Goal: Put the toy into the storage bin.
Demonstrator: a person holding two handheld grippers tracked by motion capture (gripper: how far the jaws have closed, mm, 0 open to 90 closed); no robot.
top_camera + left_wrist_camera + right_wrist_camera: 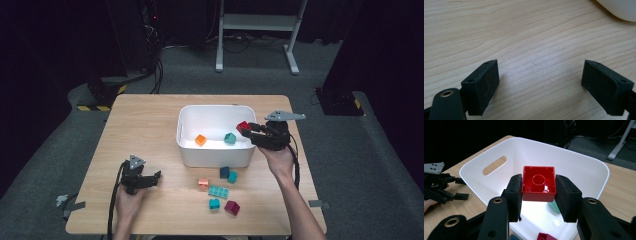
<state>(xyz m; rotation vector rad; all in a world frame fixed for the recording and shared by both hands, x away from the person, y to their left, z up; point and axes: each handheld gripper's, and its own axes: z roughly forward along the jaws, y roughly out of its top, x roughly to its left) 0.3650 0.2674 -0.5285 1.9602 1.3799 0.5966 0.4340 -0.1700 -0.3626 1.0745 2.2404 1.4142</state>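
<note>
Spanning the scene, a pale wooden counter [150,130] carries a white bin [187,150] at its middle, with an orange block [200,140] and a teal block [229,138] lying on the bin's floor. Over the bin's right rim, the person's right gripper [539,188] holds a red block [539,183] clamped between its two black jaws, hollow underside toward the camera, above the bin's interior. Near the counter's front left, the left gripper [150,179] rests low over bare wood with its jaws spread wide and nothing between them. Between the bin and the front edge, loose blocks lie close together: a flat teal plate [218,192], a dark red block [232,207], a pink block [203,183] and a dark blue block [224,172].
</note>
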